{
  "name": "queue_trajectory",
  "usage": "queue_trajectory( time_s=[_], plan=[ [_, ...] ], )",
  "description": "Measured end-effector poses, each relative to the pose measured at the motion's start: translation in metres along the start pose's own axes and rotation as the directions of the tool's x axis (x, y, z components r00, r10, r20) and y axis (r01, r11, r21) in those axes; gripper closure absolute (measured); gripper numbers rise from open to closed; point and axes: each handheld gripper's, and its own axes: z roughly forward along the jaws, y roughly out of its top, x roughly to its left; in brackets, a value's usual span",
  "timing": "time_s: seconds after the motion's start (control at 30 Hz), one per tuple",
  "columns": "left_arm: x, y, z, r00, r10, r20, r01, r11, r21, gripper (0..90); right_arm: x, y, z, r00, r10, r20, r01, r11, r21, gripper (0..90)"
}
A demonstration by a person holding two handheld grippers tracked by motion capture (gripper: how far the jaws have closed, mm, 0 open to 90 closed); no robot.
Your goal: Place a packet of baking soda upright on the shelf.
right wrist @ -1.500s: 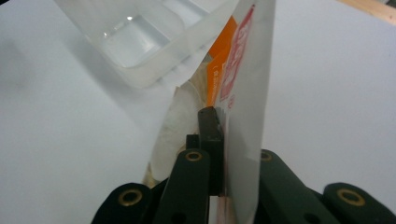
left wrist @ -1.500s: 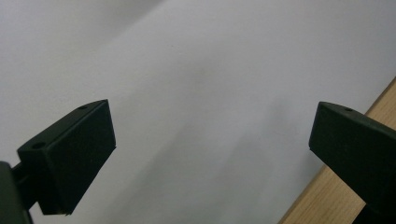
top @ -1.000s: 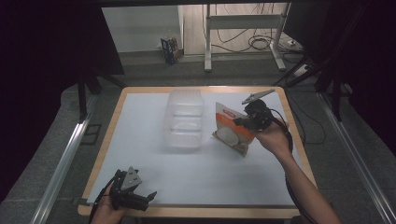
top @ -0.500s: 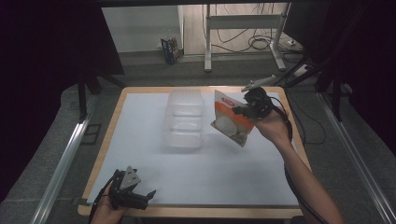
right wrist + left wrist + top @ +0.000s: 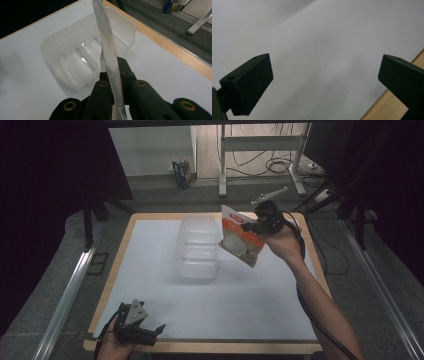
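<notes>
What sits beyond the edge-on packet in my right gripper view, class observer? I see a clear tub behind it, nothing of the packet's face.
Observer: From the high view, the packet has an orange and white face with a red label near its top, and hangs tilted beside the clear tub.
Operator: Is the right gripper really gripping it?
Observer: Yes; the right gripper is clamped on the packet's upper edge, lifted clear of the table.
Operator: Where is the other hand?
Observer: The left gripper sits at the near left corner of the table, and its own view shows its jaws apart over bare white surface.
</notes>
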Motion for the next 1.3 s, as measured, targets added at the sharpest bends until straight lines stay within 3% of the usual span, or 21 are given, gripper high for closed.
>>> queue_trajectory(
  time_s=[0.13, 0.4, 0.73, 1.1, 1.3],
  plan=[
    [0.002, -0.001, -0.002, 0.9998, -0.021, 0.007, 0.021, 0.9996, -0.022, 0.0, 0.001, 0.013, 0.009, 0.9999, -0.011, -0.009, 0.011, 1.0, -0.001, 88.8],
    [0.0, -0.001, -0.003, 0.9998, 0.008, 0.02, -0.007, 0.9986, -0.053, 0.0, 0.004, 0.03, 0.025, 0.9994, -0.029, -0.018, 0.029, 1.0, 0.003, 88.8],
    [0.005, -0.002, -0.005, 0.9963, -0.031, 0.08, 0.039, 0.9937, -0.105, 0.0, 0.014, 0.055, 0.044, 0.9982, -0.05, -0.033, 0.05, 0.999, 0.003, 88.8],
    [0.006, -0.002, -0.004, 0.9963, -0.03, 0.08, 0.038, 0.9938, -0.104, 0.0, 0.023, 0.071, 0.068, 0.9968, -0.061, -0.052, 0.061, 0.998, 0.012, 88.8],
    [0.004, -0.002, -0.004, 0.9983, -0.014, 0.056, 0.019, 0.9949, -0.099, 0.0, 0.023, 0.082, 0.086, 0.9958, -0.073, -0.054, 0.074, 0.997, 0.015, 88.8]
  ],
)
